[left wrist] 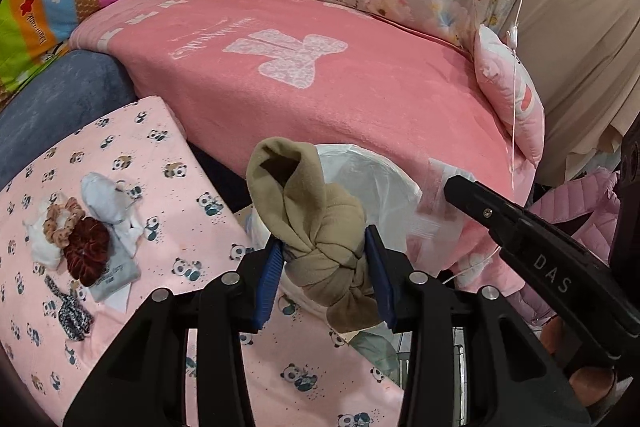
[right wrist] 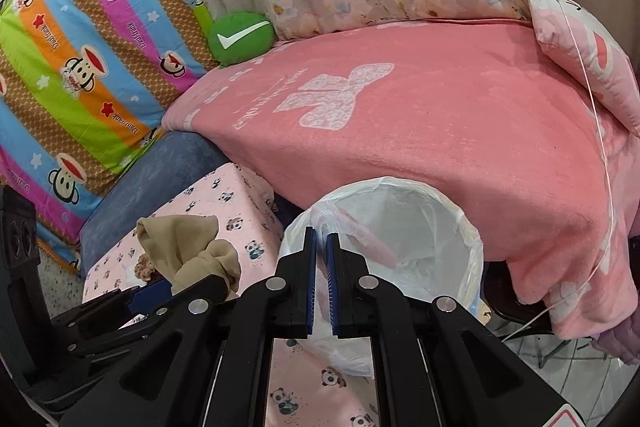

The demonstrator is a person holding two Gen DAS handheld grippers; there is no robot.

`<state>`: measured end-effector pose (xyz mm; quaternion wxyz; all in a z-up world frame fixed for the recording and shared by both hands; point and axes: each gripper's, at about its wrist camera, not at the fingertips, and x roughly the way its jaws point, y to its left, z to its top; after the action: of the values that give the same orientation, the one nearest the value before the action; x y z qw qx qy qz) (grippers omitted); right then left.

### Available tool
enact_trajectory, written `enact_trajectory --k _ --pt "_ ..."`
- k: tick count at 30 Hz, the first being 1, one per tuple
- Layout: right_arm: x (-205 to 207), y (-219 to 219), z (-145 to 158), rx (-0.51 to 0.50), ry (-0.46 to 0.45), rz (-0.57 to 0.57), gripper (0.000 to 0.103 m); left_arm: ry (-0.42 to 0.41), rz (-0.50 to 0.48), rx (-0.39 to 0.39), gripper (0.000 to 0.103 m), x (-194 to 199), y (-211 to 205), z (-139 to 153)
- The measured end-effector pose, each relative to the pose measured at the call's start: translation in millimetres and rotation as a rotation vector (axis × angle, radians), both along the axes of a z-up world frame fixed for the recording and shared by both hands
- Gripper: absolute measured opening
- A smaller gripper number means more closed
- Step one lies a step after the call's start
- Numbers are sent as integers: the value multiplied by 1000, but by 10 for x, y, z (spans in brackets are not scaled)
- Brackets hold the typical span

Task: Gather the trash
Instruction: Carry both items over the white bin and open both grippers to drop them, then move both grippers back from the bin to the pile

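Beige knotted cloth bundle (left wrist: 320, 231) was seen clamped between the blue pads of the left gripper (left wrist: 326, 269); the jaws were pressed against the knot from both sides, and the bundle's long axis ran up and slightly leftward from the knot to its open folded end. The white-lined trash bin (left wrist: 384, 179) stood directly beyond the bundle, just past the fingertips, beside the edge of the pink blanket (left wrist: 320, 99); the bundle was judged to lie nearer the bin's near-left rim than over its centre, so a short forward carry would be called for before release. The right gripper (right wrist: 321, 287) was noted with jaws drawn nearly together on the liner's rim (right wrist: 316, 223); thin plastic showed between the pads, apparently pinched to hold the mouth open. Further items, a dark red scrunchie (left wrist: 86, 251) and white socks (left wrist: 106, 199), lay well apart to the left on the panda-print sheet (left wrist: 168, 163); the left hand was nearer these.
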<state>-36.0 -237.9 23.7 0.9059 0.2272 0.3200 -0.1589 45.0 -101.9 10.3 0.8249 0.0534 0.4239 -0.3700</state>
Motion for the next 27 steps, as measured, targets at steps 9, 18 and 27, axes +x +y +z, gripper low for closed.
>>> enact_trajectory --k 9,18,27 --pt "117 -380 -165 23 22 -55 13 11 -37 35 50 118 -395 -149" --pt "143 -377 -185 17 17 -55 27 -32 46 39 75 191 -305 -105" --pt "54 -232 -197 27 26 -51 37 -15 132 40 75 207 14 -124"
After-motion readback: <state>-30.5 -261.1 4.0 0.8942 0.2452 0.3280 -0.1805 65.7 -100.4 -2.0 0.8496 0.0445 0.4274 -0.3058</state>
